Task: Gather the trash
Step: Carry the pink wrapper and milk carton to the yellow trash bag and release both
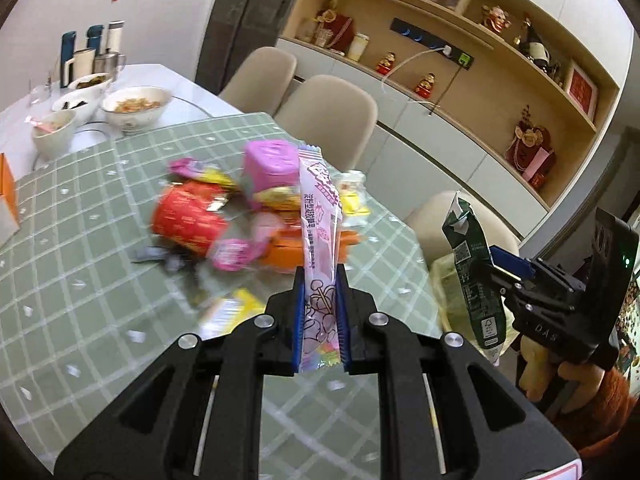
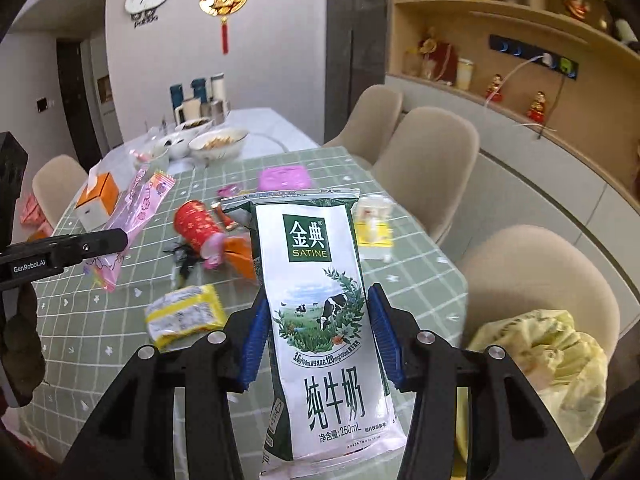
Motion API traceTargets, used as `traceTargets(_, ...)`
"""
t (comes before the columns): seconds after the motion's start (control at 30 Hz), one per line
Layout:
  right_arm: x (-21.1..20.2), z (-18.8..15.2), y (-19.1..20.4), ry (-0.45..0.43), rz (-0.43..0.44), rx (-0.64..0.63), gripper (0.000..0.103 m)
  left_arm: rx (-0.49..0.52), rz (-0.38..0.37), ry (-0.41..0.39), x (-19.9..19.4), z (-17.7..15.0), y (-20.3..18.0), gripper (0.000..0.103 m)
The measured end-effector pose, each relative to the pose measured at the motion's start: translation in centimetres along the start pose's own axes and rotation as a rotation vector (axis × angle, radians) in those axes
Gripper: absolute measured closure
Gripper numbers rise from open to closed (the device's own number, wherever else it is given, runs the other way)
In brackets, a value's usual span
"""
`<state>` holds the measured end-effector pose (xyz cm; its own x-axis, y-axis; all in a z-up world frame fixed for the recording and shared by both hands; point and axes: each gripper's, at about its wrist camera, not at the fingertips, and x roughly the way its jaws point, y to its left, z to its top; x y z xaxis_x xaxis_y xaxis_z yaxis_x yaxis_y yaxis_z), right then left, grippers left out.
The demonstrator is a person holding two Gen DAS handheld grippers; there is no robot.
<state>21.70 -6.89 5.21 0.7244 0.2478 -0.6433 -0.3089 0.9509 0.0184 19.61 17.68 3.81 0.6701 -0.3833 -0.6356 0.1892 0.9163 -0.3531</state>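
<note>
Right wrist view shows the right claw [image 2: 318, 340] clamping a milk carton [image 2: 320, 308] and the left claw [image 1: 320, 320] pinching a pink wrapper [image 1: 320, 248], both lifted off the table [image 2: 100, 340], likely bound for the yellow bag [image 2: 560, 352].

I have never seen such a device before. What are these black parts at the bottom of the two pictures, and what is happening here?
The black parts are two hand-held grippers; a person carries one in each hand. Each picture comes from a camera on one gripper, looking forward along its fingers. The left gripper is shut on a long pink wrapper. The right gripper is shut on a flattened milk carton. Both are lifted above a table with a green checked tablecloth. On it lie more trash: a red cup on its side, a yellow packet and other wrappers. A yellowish trash bag waits beside the table.
</note>
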Motion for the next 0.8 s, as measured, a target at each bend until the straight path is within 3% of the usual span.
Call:
traceTargets(0.17, -3.7, -0.1, -6.7, -0.077, -0.068, -0.011, 0.057, 0.009, -0.071, 0.004, 3.0, 0.4, -7.4, 0.090)
traceTargets(0.47, -10.4, -1.4, -23.1, -0.187, -0.271, 0.032, 0.057, 0.055, -0.275, 0.054, 12.7, -0.7, -22.7, 0.090)
traceTargets(0.67, -11.8, -2.7, -30.8, -0.204, -0.319, 0.082, 0.057, 0.081, -0.315, 0.083, 19.5, -0.4, -30.7, 0.090)
traceTargets(0.73, -11.3, -2.6, -31.4, -0.209, -0.314, 0.084, 0.057, 0.094, -0.319, 0.090, 20.7, -0.6, -32.1, 0.085)
traceTargets(0.8, -11.3, -2.8, -32.2, -0.220, -0.304, 0.085, 0.057, 0.111, -0.300, 0.120, 22.1, -1.2, -33.1, 0.064)
